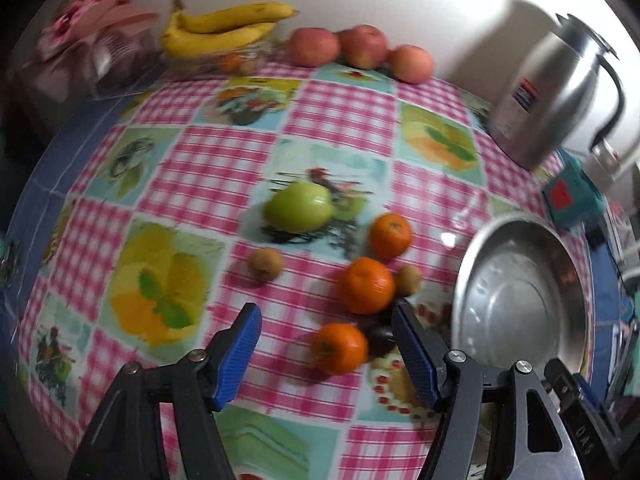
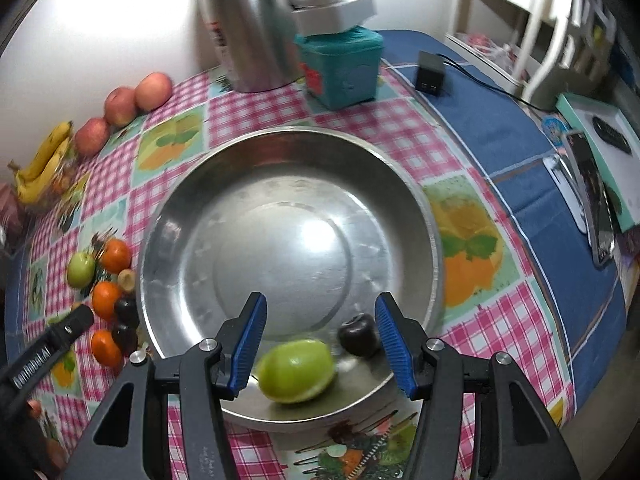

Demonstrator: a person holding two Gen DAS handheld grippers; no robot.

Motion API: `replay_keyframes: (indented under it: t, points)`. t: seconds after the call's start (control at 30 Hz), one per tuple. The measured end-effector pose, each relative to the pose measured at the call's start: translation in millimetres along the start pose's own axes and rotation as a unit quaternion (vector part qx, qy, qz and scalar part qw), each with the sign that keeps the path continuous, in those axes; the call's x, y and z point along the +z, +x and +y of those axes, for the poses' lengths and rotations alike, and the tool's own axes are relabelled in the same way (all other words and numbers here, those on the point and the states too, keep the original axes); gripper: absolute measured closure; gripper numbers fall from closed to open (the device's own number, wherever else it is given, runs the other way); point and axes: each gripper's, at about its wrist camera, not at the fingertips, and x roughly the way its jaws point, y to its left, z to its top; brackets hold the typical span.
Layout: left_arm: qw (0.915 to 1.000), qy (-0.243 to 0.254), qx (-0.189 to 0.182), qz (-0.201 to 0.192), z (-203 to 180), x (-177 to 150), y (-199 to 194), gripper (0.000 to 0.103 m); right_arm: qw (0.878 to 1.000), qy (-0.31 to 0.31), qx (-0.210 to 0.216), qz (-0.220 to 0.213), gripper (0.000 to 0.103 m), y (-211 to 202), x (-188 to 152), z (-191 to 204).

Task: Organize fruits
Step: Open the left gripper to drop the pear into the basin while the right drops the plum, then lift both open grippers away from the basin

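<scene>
Fruit going from the tablecloth into the metal bowl

Left wrist view: the left gripper [image 1: 326,334] hangs with jaws apart over a tangerine [image 1: 339,348], a dark plum [image 1: 380,340] just beside it; centre on the tangerine alone before closing. Right wrist view: the right gripper [image 2: 320,330] is empty, jaws spread above the bowl [image 2: 288,220], where a green fruit [image 2: 296,371] and a dark plum [image 2: 359,335] lie at the near rim; lift straight up, clear of both.
</scene>
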Motion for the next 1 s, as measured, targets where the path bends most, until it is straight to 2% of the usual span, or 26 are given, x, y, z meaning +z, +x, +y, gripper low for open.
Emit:
replay_keyframes:
  t: [0.07, 0.33, 0.4, 0.47, 0.5, 0.6, 0.73, 0.8, 1.0]
  points:
    - [1.0, -0.008, 0.005, -0.003, 8.1, 3.5, -2.2, 0.022, 1.0, -0.014, 0.006, 0.0, 0.045, -0.1, -1.2, 7.0]
    - [0.9995, -0.031, 0.004, 0.003, 26.0, 6.6, -3.3, 0.021, 0.999, -0.038, 0.005, -0.005, 0.045, -2.3, -4.1, 18.7]
    - [0.9995, -0.03, 0.007, 0.006, 25.6, 7.1, -1.3, 0.018, 0.999, -0.037, 0.004, -0.005, 0.045, -1.7, -4.1, 18.1]
    - [0.9996, -0.024, 0.013, 0.009, 24.2, 7.1, 1.5, 0.002, 0.999, -0.038, 0.002, -0.003, 0.045, -0.4, -4.5, 18.0]
    - [0.9995, -0.02, 0.019, 0.011, 23.5, 6.5, 3.3, 0.0, 0.999, -0.04, -0.001, -0.003, 0.041, 0.4, -4.5, 18.6]
    - [0.9994, -0.017, 0.025, 0.019, 23.9, 3.6, 9.0, 0.0, 0.999, -0.048, -0.01, -0.006, 0.028, 1.3, -5.5, 20.8]
    - [0.9989, -0.025, 0.026, 0.03, 27.7, 0.6, 16.2, 0.0, 0.999, -0.051, -0.009, -0.008, 0.027, 1.2, -5.7, 21.3]
    - [0.9987, -0.027, 0.028, 0.032, 28.8, 0.4, 17.4, 0.0, 0.999, -0.05, -0.011, -0.007, 0.023, 2.0, -6.1, 21.1]
    - [0.9986, -0.028, 0.03, 0.034, 30.6, -1.0, 20.0, 0.0, 0.999, -0.046, -0.013, -0.007, 0.022, 3.1, -6.7, 18.8]
